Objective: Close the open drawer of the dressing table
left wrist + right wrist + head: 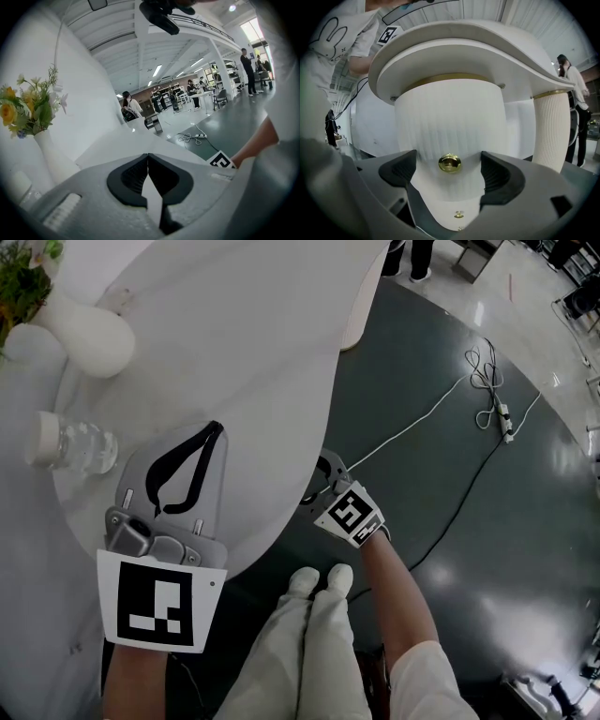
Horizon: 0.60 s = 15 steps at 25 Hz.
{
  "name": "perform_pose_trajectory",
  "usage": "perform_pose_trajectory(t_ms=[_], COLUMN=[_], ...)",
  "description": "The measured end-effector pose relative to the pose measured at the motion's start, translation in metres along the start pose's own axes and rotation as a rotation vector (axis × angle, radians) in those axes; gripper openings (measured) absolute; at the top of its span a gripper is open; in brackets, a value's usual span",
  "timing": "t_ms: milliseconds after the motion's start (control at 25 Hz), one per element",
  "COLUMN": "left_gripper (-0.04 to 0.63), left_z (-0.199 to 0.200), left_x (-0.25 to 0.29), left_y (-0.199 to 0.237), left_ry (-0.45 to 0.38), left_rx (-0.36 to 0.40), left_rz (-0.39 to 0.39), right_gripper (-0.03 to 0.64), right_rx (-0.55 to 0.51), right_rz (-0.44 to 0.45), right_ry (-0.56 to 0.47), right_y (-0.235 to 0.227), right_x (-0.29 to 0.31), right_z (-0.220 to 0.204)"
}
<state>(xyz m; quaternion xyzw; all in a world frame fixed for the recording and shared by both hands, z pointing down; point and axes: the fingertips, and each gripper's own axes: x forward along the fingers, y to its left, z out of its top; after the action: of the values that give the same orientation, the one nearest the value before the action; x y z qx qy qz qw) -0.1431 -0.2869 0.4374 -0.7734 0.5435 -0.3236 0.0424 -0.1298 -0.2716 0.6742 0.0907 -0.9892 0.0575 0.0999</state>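
At the far left of the table (pixel 262 343), a white vase (pixel 89 334) holds yellow and white flowers (pixel 21 105). At 6 o'clock from the vase, a clear bottle (pixel 80 446) with a white cap sits near the table's left rim. The left gripper (pixel 148 155) hovers over the tabletop at 3 o'clock from the bottle, its black pads pressed together with nothing between them. Bare white surface lies ahead of it towards 12 o'clock.

The tabletop's curved edge runs from 1 o'clock down to 6 o'clock, and past it lies dark floor (pixel 487 521) crossed by a white cable (pixel 412 427). The right gripper (pixel 449 171) sits below that edge with its jaws spread, facing the ribbed white drawer (pixel 450 122) under the overhanging top. The drawer's gold knob (pixel 449 162) shows between the jaws, apart from both pads. How far out the drawer stands cannot be told. A ribbed leg (pixel 553 131) stands at 3 o'clock from the drawer.
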Motion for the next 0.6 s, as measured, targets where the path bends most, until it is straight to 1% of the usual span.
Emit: perform_pose_trajectory(t_ms=[200,360,480,600], left_gripper=[0.017,0.017,0.017,0.017], left_z=[-0.007,-0.007,-0.006,-0.002], left_x=[-0.001,0.000,-0.003,-0.011], left_y=[0.006,0.002,0.001,-0.001], left_ry=[-0.002,-0.008,-0.010,-0.011], left_rx=[-0.028,-0.012,-0.014,-0.024], left_rz=[0.021,0.020,0.024,0.028], right_gripper=[0.433,0.434,0.437,0.433], right_rx=[0.007,0.058,0.050,0.056], right_rz=[-0.013,-0.010,-0.022,-0.045], right_ry=[-0.025,-0.046,-0.038,-0.023], right_y=[-0.002,-0.003,-0.002,0.001], right_x=[0.015,0.016,0.017,0.013], right_z=[0.001,-0.006,-0.007,0.002])
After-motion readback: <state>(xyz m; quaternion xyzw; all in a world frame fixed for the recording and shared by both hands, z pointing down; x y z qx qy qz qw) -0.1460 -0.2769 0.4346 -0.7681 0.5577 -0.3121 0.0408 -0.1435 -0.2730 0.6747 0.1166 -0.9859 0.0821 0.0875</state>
